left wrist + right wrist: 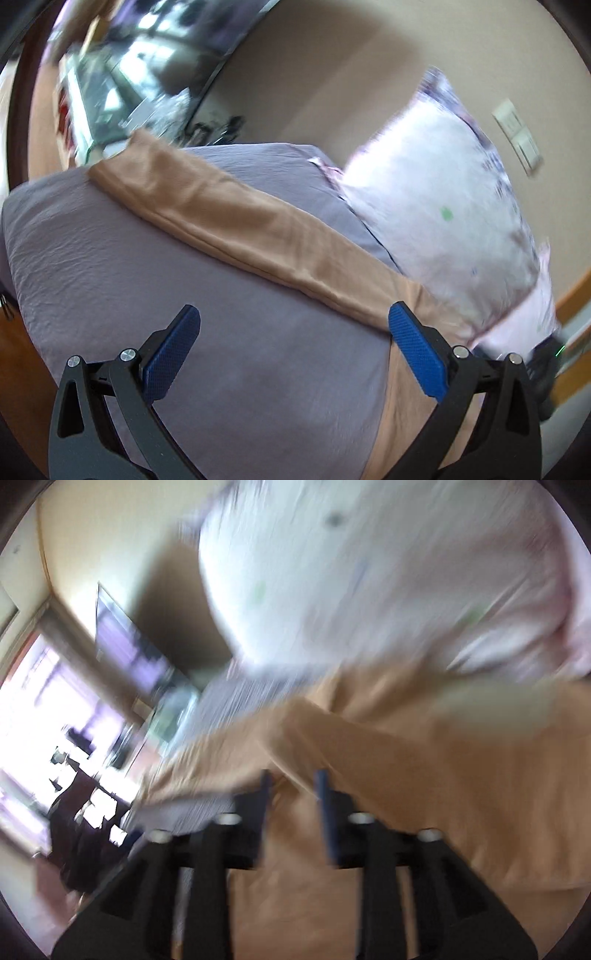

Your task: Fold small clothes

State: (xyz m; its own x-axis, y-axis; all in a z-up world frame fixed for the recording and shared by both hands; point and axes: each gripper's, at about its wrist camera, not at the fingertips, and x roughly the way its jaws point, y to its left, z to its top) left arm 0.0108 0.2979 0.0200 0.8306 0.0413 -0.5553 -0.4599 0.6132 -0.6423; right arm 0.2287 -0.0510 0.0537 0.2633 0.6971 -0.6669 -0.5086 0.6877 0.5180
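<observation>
A: Item one, your left gripper [293, 334]?
B: Jaws spread wide, holding nothing, over the lilac bedsheet [110, 266].
A: Item two, the garment?
B: Tan tights [236, 218]: one leg laid flat across the sheet from 10 o'clock to 4 o'clock, passing behind your right-hand blue pad [415, 354]. White pillow [436, 206] at 2 o'clock.
A: Item three, your right gripper [293, 786]?
B: Blurred. Fingers a narrow gap apart over tan fabric [424, 775]; whether they pinch it, cannot tell.
</observation>
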